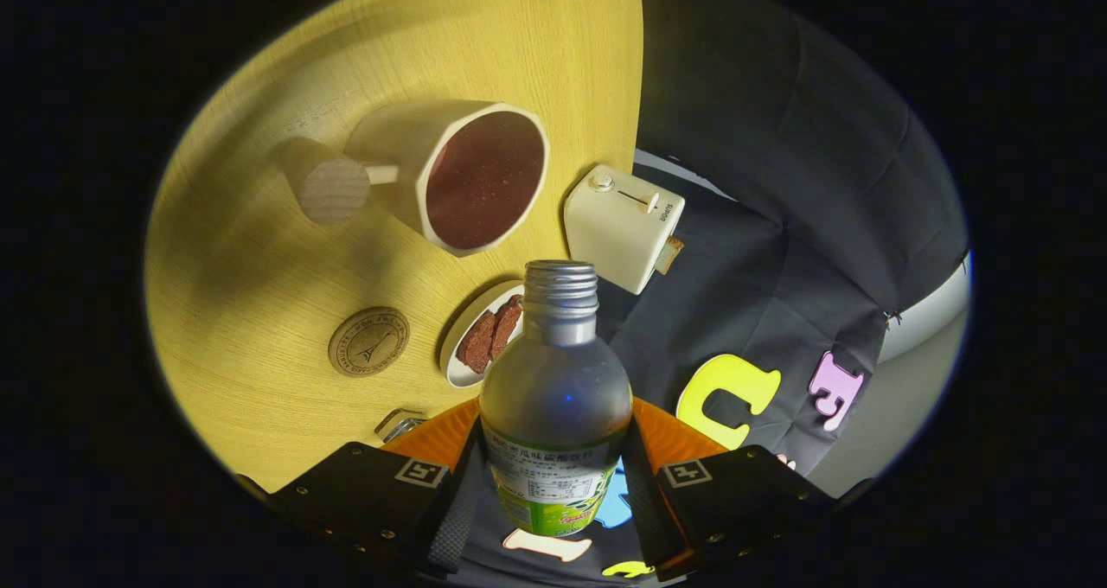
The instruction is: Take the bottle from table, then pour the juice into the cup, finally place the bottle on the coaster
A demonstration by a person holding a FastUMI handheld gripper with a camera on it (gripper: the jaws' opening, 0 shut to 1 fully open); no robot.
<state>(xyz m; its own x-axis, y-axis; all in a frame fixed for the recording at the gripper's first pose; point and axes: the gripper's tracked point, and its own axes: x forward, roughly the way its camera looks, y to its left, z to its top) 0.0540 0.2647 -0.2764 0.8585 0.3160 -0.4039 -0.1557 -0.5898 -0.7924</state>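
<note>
Tongs [553, 484] clamped on bottle [555, 398], tilted

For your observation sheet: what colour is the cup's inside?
Dark reddish-brown, seen in the gripper view inside the cup, beyond the bottle.

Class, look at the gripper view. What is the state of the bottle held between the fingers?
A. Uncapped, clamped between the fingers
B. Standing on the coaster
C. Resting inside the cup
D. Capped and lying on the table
A: the bottle sits clamped in the gripper, its threaded neck bare of any cap.
</note>
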